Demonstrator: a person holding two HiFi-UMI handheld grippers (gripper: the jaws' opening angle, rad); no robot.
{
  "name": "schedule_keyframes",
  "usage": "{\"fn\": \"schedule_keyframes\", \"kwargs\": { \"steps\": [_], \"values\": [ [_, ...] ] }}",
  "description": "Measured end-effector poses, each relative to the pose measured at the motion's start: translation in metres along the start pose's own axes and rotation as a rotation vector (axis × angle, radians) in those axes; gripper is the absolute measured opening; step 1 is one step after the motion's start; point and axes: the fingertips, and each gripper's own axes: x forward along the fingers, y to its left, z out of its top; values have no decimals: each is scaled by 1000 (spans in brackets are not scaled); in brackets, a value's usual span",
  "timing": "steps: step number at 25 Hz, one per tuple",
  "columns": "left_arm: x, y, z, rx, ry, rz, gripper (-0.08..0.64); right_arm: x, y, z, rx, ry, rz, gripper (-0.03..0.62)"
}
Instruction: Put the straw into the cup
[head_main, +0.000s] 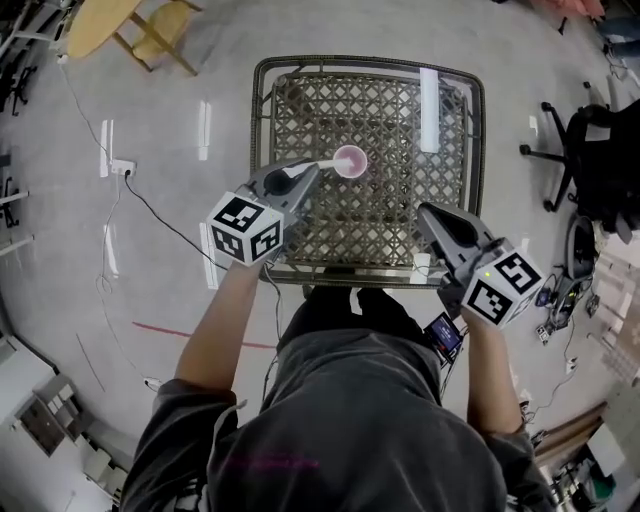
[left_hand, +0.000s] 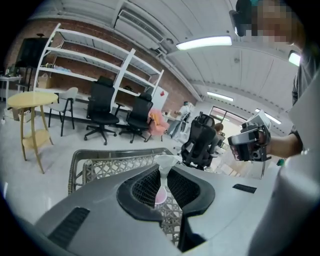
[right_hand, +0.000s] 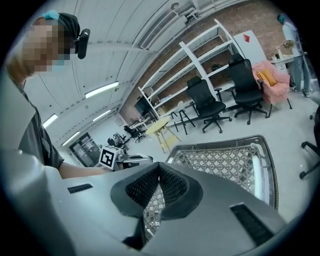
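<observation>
A small pink cup (head_main: 351, 160) stands on the lattice table (head_main: 400, 200), left of its middle. My left gripper (head_main: 306, 174) is shut on a white straw (head_main: 325, 165), which reaches from the jaws to the cup's rim. In the left gripper view the straw (left_hand: 161, 176) stands pinched between the dark pads, with the pink cup (left_hand: 159, 197) showing just beyond and below them. I cannot tell if the straw's end is inside the cup. My right gripper (head_main: 430, 214) hovers over the table's front right part, its jaws shut with nothing in them (right_hand: 159, 169).
A long white wrapped strip (head_main: 429, 109) lies along the table's back right side. A black office chair (head_main: 590, 150) stands to the right and a yellow wooden table (head_main: 100, 20) at the far left. A power strip with cable (head_main: 122, 167) lies on the floor.
</observation>
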Motion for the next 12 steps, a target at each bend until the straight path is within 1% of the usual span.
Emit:
{"fn": "schedule_keyframes", "kwargs": {
  "steps": [5, 12],
  "values": [
    [18, 8, -17, -21, 33, -7, 49, -1, -4, -9, 23, 12, -17, 14],
    [39, 19, -37, -34, 69, -5, 50, 1, -10, -19, 40, 27, -18, 14]
  ]
}}
